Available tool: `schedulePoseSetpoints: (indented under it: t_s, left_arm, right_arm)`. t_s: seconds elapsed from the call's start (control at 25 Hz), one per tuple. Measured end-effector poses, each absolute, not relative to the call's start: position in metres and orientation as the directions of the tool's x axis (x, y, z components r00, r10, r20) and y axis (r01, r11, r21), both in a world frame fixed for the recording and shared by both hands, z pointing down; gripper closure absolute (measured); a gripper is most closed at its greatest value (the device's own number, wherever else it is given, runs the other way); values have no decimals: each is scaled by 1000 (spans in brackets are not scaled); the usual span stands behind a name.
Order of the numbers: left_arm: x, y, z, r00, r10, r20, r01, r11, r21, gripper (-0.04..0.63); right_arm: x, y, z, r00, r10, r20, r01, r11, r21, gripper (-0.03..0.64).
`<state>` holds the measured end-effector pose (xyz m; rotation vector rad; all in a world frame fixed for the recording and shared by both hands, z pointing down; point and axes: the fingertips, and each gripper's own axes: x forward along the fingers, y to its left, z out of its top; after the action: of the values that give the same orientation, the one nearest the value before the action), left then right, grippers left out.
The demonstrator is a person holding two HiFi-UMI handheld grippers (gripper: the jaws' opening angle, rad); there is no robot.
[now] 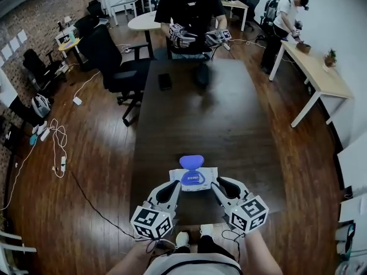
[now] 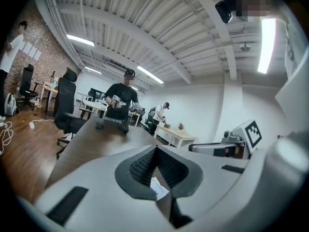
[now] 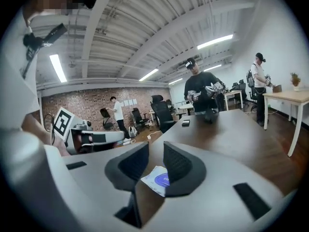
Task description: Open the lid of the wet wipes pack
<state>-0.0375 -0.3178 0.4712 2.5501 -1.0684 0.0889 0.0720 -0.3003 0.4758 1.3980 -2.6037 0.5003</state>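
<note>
I have two grippers over one dark table point(image 1: 195, 119), and on it, just ahead of them, lies one pack of wet wipes point(image 1: 207, 176). It is white, with a blue ring on top. Its one blue lid point(image 1: 191, 161) is flipped open and lies back past the far edge of the pack.

My left gripper point(image 1: 173, 188) sits at the near left corner of the pack. In the left gripper view its two dark pads meet at the tips and there is nothing between them. A white corner of the pack shows just under them.

My right gripper point(image 1: 223, 186) sits at the near right corner. Its jaws stand a little apart, with a narrow gap that shows bare table, and they hold nothing. In the right gripper view the corner of the pack and part of the blue ring lie low between the pads, but I cannot tell if they touch.

At the far end of the table stands one person point(image 1: 189, 10) with two more grippers, and two dark things point(image 1: 165, 81) lie on the table near them. A second person point(image 1: 289, 17) stands at a light desk point(image 1: 321, 76) to the right.
</note>
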Motion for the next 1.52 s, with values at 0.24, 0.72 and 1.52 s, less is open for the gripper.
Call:
schedulePoseSetpoints:
  t_s: [0.24, 0.72, 1.52]
  left_arm:
    - [-56, -284, 463, 733, -656, 180, -675, -668, 314, 594]
    - [-64, -227, 447, 796, -590, 132, -599, -739, 310, 594]
    - [-48, -52, 450, 747, -652, 131, -653, -682, 329, 594]
  right_arm:
    - [64, -244, 453, -498, -841, 209, -856, 439, -275, 609]
    - [21, -167, 443, -465, -858, 220, -882, 426, -200, 609]
    - [48, 9, 437, -529, -827, 188, -845, 495, -201, 609]
